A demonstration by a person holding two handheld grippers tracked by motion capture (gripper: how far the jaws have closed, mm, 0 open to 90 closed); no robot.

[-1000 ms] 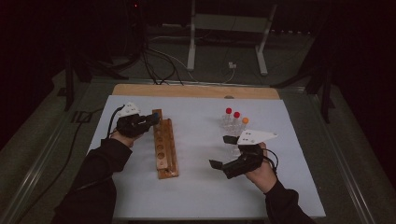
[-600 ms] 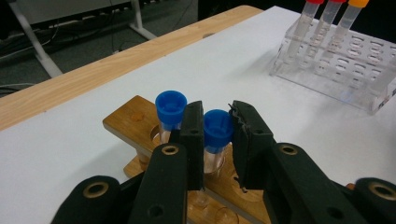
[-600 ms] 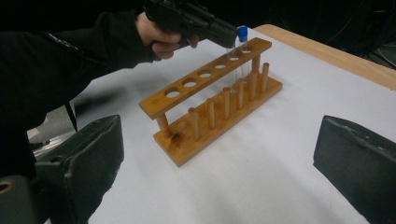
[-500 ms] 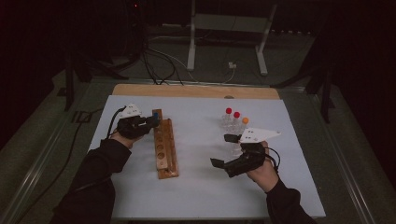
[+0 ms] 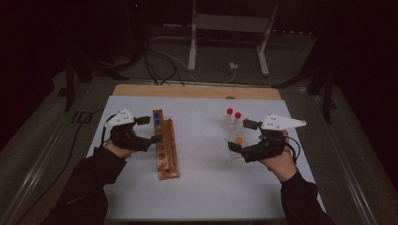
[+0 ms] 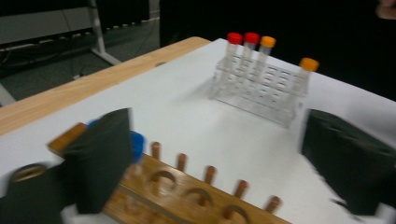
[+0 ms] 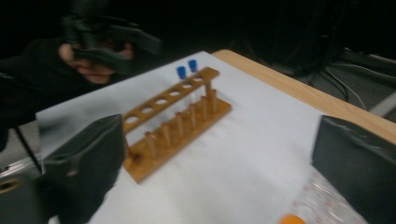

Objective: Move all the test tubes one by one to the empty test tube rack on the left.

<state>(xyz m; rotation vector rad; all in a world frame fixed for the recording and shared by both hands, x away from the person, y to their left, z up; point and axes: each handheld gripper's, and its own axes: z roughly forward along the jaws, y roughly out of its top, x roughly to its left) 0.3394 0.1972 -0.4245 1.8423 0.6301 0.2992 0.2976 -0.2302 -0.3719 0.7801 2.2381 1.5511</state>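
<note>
The left gripper (image 5: 149, 129) has its fingers (image 6: 100, 158) wide apart with nothing between them; they have just been opening. Just ahead of them stands the wooden rack (image 5: 165, 149), close to the fingertips but not touched. Two blue-capped tubes (image 5: 157, 119) sit in the rack's far holes, level with the upper finger; in the left gripper view one blue cap (image 6: 136, 142) peeks out beside the left finger. The rack's other holes gape empty toward the person.

The right gripper (image 5: 241, 136) also holds its fingers (image 7: 88, 163) apart, gripping nothing. Between and just beyond them stands the clear rack (image 5: 237, 133). An orange-capped tube (image 5: 239, 139) in its near part lies between the two fingers; whether either touches it I cannot tell. Two red-capped tubes (image 5: 233, 114) stand at the rack's far end, beyond the fingertips.

The two racks stand well apart on the white desk (image 5: 202, 187), each by its own gripper. A wooden strip (image 5: 197, 91) edges the desk's far side.
</note>
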